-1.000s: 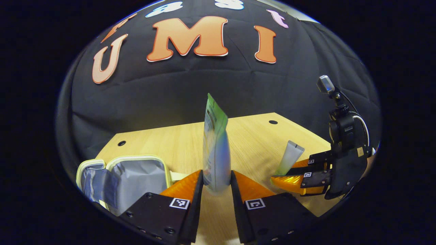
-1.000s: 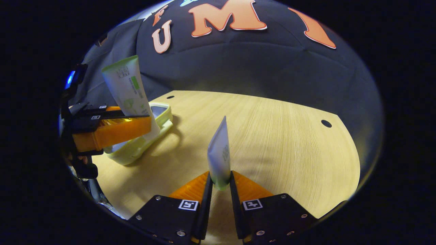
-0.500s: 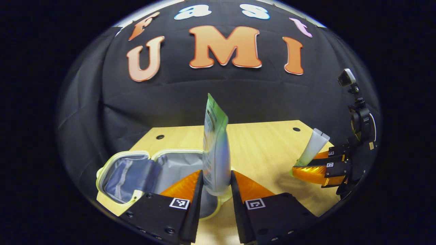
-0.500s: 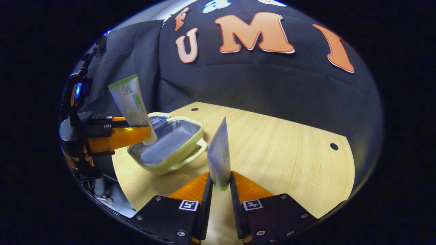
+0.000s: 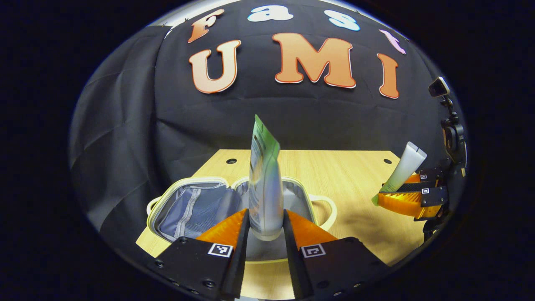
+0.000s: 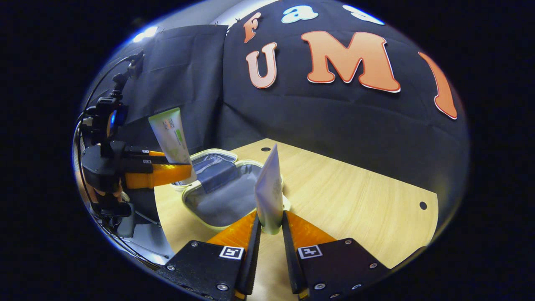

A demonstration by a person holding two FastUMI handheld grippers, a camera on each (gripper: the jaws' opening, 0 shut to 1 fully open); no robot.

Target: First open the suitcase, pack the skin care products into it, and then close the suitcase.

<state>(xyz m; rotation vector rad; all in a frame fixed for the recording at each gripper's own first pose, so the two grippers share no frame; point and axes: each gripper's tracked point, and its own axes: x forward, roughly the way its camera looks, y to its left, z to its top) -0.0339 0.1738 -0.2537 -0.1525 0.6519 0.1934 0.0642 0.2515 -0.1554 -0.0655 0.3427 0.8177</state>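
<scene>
Suitcase [image 5: 190,205] lies open on the table [image 6: 355,196], each gripper's jaws clamping an upright tube above it.

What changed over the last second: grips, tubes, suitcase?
Both grippers swung toward the open suitcase. In the left gripper view it went from the lower left edge to straight under the green-topped tube. In the right gripper view the case drew in behind the grey tube. Nothing was taken or let go: the left gripper stays shut on the green-topped tube, the right gripper on the grey tube. Suitcase still open and empty.
</scene>
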